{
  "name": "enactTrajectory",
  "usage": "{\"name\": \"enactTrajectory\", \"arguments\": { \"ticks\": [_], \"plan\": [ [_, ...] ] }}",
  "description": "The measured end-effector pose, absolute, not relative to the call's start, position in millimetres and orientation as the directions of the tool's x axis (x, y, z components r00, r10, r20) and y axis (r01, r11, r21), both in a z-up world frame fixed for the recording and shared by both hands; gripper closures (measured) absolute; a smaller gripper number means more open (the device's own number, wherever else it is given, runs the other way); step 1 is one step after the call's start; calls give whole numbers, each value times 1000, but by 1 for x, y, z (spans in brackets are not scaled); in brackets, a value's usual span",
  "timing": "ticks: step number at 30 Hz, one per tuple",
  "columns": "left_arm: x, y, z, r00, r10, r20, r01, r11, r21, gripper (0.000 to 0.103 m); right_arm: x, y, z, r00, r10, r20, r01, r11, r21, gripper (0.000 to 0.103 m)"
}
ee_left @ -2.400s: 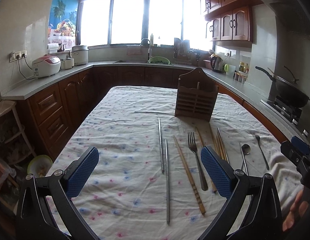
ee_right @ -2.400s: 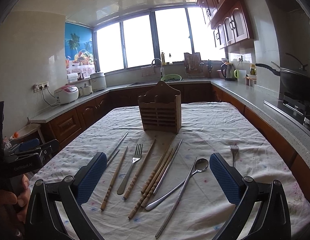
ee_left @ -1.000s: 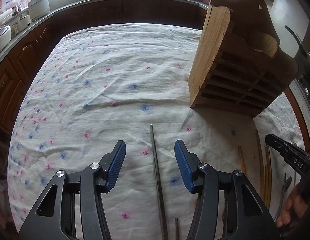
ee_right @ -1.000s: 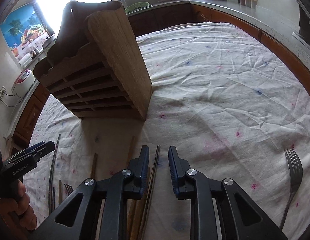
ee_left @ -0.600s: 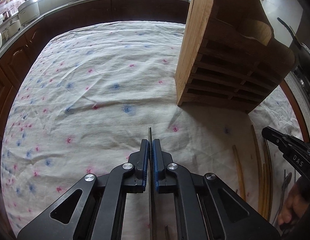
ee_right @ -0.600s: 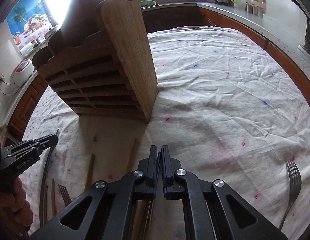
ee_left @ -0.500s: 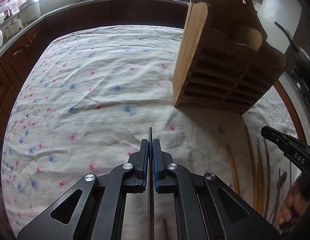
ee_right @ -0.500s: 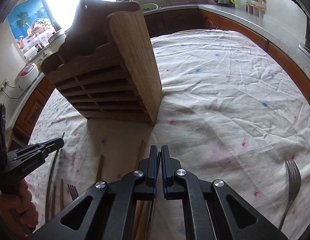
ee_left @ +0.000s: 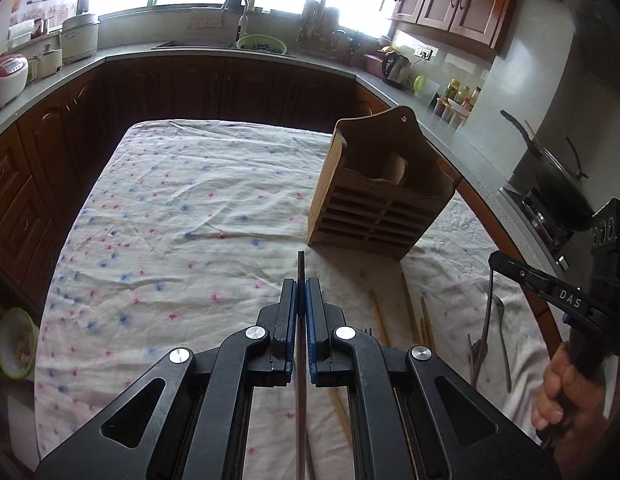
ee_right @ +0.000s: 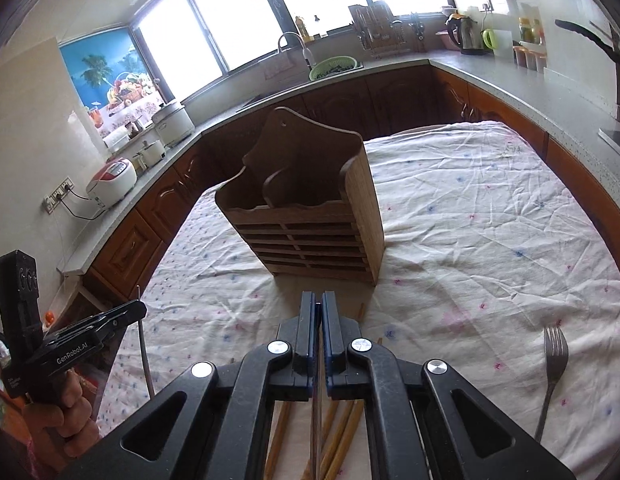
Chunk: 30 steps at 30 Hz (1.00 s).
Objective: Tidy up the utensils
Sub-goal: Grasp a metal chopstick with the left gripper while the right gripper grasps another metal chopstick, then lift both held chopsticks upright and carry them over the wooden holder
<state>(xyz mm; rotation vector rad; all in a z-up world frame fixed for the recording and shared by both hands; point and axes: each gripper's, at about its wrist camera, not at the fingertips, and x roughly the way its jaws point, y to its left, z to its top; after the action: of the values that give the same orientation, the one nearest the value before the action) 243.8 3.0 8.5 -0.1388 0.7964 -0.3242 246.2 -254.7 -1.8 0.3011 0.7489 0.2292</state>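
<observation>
A slatted wooden utensil holder [ee_left: 374,208] [ee_right: 310,232] stands upright on the flowered tablecloth [ee_left: 181,216]. My left gripper [ee_left: 301,292] is shut on a metal chopstick [ee_left: 301,266], whose tip pokes out ahead of the pads, above the cloth and short of the holder's near left corner. My right gripper [ee_right: 318,308] is shut on another thin metal chopstick [ee_right: 318,420] just in front of the holder. In the opposite wrist view, each gripper [ee_right: 133,310] [ee_left: 496,259] shows with its chopstick [ee_right: 143,344] [ee_left: 485,320] hanging from it.
Wooden chopsticks [ee_right: 338,432] [ee_left: 408,308] lie on the cloth under the grippers. A fork [ee_right: 554,360] lies at the right and a spoon [ee_left: 502,320] near the right gripper. Dark cabinets and a counter ring the table. A wok [ee_left: 550,172] sits on the stove.
Both grippers went from open around a chopstick to shut on it, then rose and pulled back from the holder, lifting the chopsticks off the cloth.
</observation>
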Motion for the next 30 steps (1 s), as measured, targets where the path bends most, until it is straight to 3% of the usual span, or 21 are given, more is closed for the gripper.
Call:
{"name": "enactTrajectory", "arguments": {
  "ticks": [13,30],
  "plan": [
    [179,26,38,710,-361,-604,239,931,-276,99,189,-251,40,760,341,-553,-167,925,341,100],
    [161,23,81,777,-372,-508,266,925,-270,99,163,-258,84,824,356,-441,-209,914,349,100]
  ]
}}
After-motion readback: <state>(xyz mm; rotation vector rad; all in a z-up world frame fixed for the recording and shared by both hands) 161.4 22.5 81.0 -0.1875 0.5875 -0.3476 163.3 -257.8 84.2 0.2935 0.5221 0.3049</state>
